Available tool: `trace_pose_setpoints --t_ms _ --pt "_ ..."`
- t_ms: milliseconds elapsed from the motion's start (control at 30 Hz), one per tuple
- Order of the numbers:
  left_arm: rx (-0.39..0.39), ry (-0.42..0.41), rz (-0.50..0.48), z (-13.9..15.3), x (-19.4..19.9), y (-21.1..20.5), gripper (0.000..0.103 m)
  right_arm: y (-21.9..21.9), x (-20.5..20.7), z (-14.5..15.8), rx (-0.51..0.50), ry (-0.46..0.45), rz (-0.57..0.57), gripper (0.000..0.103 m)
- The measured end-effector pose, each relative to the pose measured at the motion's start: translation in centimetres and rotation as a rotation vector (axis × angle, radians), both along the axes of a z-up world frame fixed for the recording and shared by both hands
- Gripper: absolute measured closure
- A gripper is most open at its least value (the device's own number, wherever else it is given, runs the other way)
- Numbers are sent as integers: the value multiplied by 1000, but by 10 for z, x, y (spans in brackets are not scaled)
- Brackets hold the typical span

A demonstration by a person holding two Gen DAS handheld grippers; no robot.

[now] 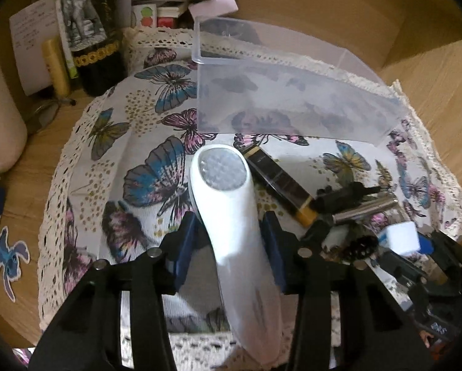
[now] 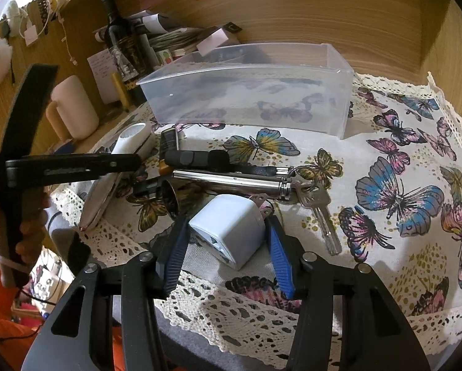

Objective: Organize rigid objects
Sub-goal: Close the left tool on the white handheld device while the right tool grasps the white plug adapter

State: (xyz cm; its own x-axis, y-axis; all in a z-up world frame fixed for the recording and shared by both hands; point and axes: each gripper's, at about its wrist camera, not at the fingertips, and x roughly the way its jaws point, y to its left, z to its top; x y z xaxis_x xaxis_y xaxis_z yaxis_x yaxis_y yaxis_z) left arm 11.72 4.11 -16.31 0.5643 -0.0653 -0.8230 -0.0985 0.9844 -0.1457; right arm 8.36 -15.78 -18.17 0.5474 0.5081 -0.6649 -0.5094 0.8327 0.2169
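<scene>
Wooden desk panels and a cluttered back corner frame a lace-edged cloth (image 2: 385,167) printed with butterflies, on which a clear plastic box (image 2: 246,92) is set, open at the top and seemingly empty, presumably as the place where the loose items are to be gathered. Just in front of it, the hard things are bunched together: a smooth white curved device (image 1: 231,210) with a round dimpled lens, a dark rectangular case (image 1: 277,182), a steel tube (image 2: 228,182) joined to a flat key (image 2: 320,213), and a pale blue cube-shaped plug (image 2: 231,228). The left gripper (image 1: 231,232) is seen with its 2 blue ribbed pads close against the narrow neck of the white device, which appears clasped there, probably because that is its slimmest part. The right gripper (image 2: 228,241) is placed around the plug, its pads at 2 opposite flat faces; whether they actually press cannot be told.
</scene>
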Motion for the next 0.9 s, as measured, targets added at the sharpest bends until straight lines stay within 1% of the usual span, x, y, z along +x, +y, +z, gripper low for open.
trace_pose_setpoints --t_ms 100,167,233,300,400,467,667,900 --pt "34 -2 -11 -2 8 -5 60 0 0 0 6 -4 -4 56" --pt "83 -12 -28 -4 12 -9 63 0 0 0 8 -8 -6 56" --pt "134 -25 -47 -5 12 -14 63 0 0 1 10 -12 -8 56" --pt "154 -35 -59 -5 10 -16 64 -1 -1 3 14 -19 -13 56" --pt "134 -59 -53 0 3 -12 64 -2 0 8 23 -37 -21 57" --pt "134 -90 -44 8 -3 -10 64 -3 2 14 26 -53 -29 57" --pt "113 -196 -18 40 -22 -3 64 -5 8 32 37 -112 -56 57" --pt "94 -316 -16 77 -27 0 64 -5 18 58 34 -193 -86 57"
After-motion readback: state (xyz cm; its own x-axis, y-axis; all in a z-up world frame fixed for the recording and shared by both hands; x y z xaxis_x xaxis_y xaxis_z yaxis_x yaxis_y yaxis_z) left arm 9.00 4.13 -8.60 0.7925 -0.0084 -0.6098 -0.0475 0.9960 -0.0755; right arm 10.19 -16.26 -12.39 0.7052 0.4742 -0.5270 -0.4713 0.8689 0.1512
